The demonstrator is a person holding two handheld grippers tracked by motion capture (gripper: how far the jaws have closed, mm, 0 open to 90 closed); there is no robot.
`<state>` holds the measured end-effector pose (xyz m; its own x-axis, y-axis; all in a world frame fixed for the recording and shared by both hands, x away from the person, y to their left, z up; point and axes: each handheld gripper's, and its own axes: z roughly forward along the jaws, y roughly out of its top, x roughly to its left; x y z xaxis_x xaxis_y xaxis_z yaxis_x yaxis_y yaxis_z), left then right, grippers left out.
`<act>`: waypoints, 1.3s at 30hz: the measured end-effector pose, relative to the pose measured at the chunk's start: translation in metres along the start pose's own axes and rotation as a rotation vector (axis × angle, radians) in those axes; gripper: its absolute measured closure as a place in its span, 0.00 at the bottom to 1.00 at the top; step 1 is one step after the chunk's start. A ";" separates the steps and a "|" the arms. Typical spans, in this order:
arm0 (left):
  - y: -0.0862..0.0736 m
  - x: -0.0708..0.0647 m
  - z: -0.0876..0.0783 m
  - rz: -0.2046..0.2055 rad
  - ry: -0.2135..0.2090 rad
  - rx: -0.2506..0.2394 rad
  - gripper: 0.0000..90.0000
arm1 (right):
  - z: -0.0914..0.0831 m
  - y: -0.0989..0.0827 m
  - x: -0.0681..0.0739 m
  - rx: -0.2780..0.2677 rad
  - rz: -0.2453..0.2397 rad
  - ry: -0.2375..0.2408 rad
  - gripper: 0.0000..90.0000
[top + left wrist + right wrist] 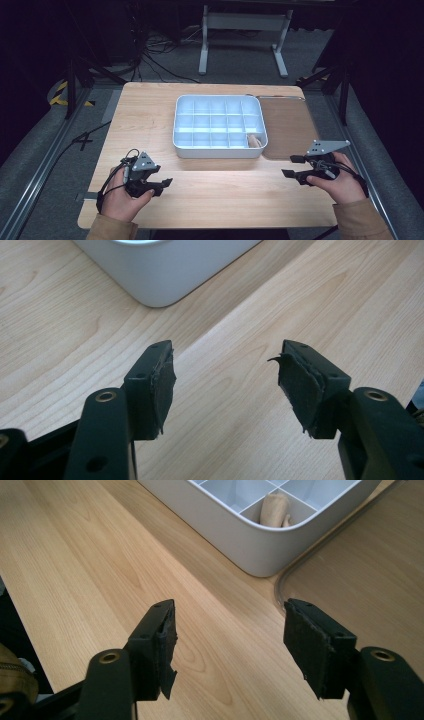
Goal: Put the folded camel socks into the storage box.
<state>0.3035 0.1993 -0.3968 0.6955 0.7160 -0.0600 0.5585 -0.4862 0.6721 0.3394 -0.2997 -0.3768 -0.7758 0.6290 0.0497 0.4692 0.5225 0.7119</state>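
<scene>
Pale wooden desk [150,115] carries the left gripper [159,184], fingers spread wide and empty, near its front edge. Mid-desk sits a white compartment tray [218,150] with a small tan object [254,141] in its near right cell; reaching it likely means clearing the rim. Rightward, the right gripper [288,166] gapes empty beside a brown mat [287,125]

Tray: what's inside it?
The tray holds one tan piece in its near right corner cell; the other cells in view look empty. The divider walls hide part of the near cells' floors.
</scene>
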 end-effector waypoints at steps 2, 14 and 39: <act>-0.001 0.001 0.000 0.001 -0.002 0.003 0.44 | 0.000 -0.006 0.002 -0.012 0.012 0.003 0.42; -0.002 0.002 0.007 0.003 -0.004 0.025 0.43 | 0.031 -0.056 0.007 -0.001 0.022 0.031 0.43; -0.014 0.006 0.037 0.026 0.008 0.125 0.40 | 0.072 -0.080 0.021 -0.051 0.040 -0.071 0.42</act>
<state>0.3164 0.1920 -0.4342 0.7074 0.7058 -0.0377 0.5925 -0.5630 0.5761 0.3157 -0.2870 -0.4831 -0.7240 0.6892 0.0303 0.4760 0.4673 0.7450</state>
